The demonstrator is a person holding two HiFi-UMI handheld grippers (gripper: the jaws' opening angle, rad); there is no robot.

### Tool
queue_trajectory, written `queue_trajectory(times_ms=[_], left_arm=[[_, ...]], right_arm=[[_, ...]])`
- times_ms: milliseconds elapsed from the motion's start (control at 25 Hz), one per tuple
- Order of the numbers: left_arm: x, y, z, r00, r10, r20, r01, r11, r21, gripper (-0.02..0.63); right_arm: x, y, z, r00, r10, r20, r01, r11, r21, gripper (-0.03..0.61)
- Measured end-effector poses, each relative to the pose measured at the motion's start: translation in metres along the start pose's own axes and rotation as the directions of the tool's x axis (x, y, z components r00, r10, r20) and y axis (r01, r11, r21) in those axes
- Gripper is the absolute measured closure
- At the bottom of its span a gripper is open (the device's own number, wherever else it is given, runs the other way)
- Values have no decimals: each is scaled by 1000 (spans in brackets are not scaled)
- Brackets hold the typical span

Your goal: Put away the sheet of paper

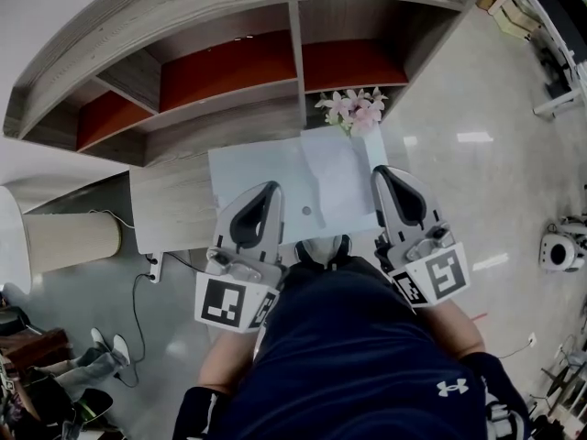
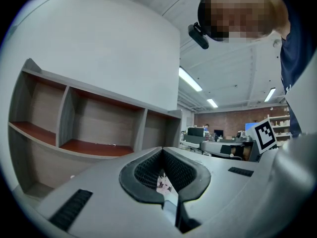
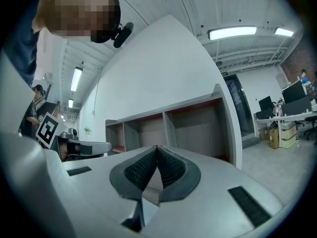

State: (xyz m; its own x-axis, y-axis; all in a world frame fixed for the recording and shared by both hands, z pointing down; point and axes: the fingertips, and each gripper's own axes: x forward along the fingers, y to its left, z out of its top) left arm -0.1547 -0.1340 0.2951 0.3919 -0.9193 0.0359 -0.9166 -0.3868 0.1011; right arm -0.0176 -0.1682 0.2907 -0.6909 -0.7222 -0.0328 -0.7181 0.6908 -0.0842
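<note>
A white sheet of paper [image 1: 332, 174] lies flat on the right half of a small pale table [image 1: 248, 174] below me. My left gripper [image 1: 272, 188] hovers over the table's near left part, its jaws shut tip to tip with nothing in them. My right gripper [image 1: 379, 171] hangs over the table's right edge, just beside the paper, also shut and empty. In the left gripper view the left gripper [image 2: 162, 150] points level at the shelf, with closed pads. In the right gripper view the right gripper [image 3: 157, 147] does the same. Neither gripper touches the paper.
A curved wooden shelf unit [image 1: 229, 62] with red-brown boards stands behind the table, its compartments bare. Pink flowers [image 1: 353, 108] sit at the table's far right corner. A beige cylinder [image 1: 71, 239], a power strip with cables [image 1: 152, 269] and shoes [image 1: 105, 345] are on the floor at left.
</note>
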Motion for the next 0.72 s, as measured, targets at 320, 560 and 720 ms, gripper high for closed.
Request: queue_trajectory(times_ms=[320,560,720], left_arm=[[-1,2,1,1000,2,6,-3,1000,4,598],[0,1,-1,1000,0,0,0,1000,2,598],[0,-1,-3,1000,-5,-7,5,1000,-3,598]], right_arm=[[1,1,0,1000,0,-1,0,1000,-2,566],[0,1,-1,1000,-4,-3,4,1000,-1,566],[-3,-1,-1,1000,-8,-5,8,1000,8,566]])
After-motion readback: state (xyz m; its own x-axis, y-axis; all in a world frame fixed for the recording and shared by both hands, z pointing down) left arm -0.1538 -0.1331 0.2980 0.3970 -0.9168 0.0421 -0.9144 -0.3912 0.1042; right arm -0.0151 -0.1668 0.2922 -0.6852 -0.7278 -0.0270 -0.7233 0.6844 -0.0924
